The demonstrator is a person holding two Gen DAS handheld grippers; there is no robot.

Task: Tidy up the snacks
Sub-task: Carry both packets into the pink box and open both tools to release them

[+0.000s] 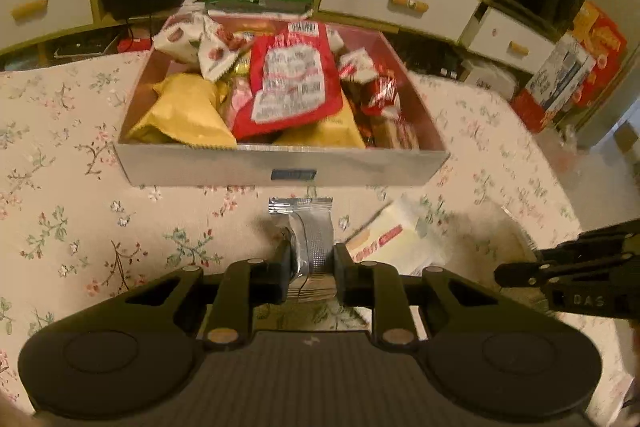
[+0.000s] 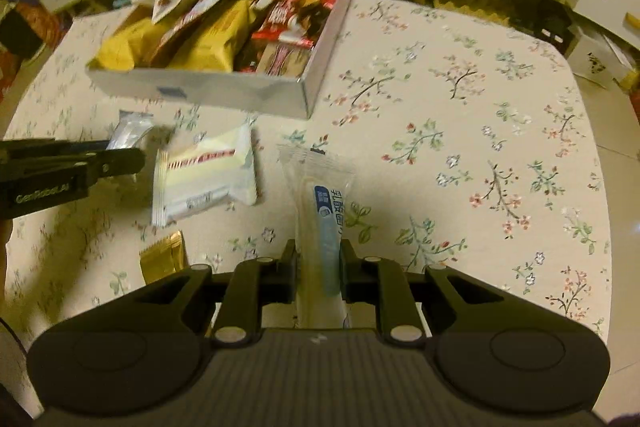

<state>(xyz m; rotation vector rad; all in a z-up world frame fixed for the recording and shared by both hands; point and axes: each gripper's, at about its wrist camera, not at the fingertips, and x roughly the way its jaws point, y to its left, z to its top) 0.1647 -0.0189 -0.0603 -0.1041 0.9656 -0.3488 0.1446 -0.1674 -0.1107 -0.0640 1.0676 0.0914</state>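
Observation:
A white box [image 1: 280, 167] full of snack packets stands on the flowered tablecloth; it also shows in the right wrist view [image 2: 200, 89]. My left gripper [image 1: 312, 267] is shut on a small silver packet [image 1: 310, 231], held above the cloth just in front of the box. My right gripper [image 2: 318, 267] is shut on a clear packet with blue print [image 2: 320, 203], held above the cloth to the right of the box front. A white and yellow packet [image 2: 208, 175] and a gold packet [image 2: 164, 261] lie loose on the cloth between the two grippers.
White drawer units [image 1: 396, 3] and cluttered shelves stand behind the table. Red boxes [image 1: 596, 55] are stacked at the right on the floor. The table's right edge [image 2: 600, 155] curves close by. The right gripper's arm [image 1: 568, 279] shows at the right of the left wrist view.

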